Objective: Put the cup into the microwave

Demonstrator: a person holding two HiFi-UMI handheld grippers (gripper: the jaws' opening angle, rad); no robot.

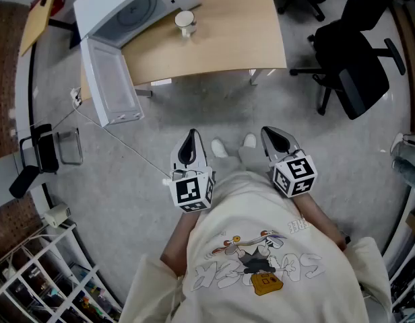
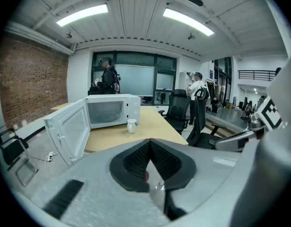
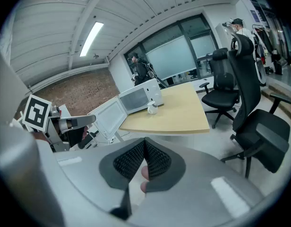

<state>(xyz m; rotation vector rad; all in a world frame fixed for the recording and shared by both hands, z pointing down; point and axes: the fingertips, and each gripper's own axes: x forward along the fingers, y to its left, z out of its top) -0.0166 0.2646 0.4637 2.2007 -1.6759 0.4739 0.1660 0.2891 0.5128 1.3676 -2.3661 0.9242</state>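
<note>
A white cup [image 1: 185,23] stands on the wooden table [image 1: 234,39] just in front of the white microwave [image 1: 130,5], whose door [image 1: 110,83] hangs wide open over the table's left edge. The cup [image 2: 132,125] and microwave [image 2: 107,110] also show far ahead in the left gripper view, and small in the right gripper view, cup [image 3: 153,108] beside microwave [image 3: 136,98]. My left gripper [image 1: 189,142] and right gripper [image 1: 273,136] are held close to the person's body, well short of the table. Both are shut with nothing between their jaws.
A black office chair [image 1: 352,69] stands right of the table. A small black chair [image 1: 39,153] and a white cable [image 1: 120,140] lie on the grey floor at the left. Wire shelving [image 1: 46,274] fills the lower left corner. Two people stand far behind the table.
</note>
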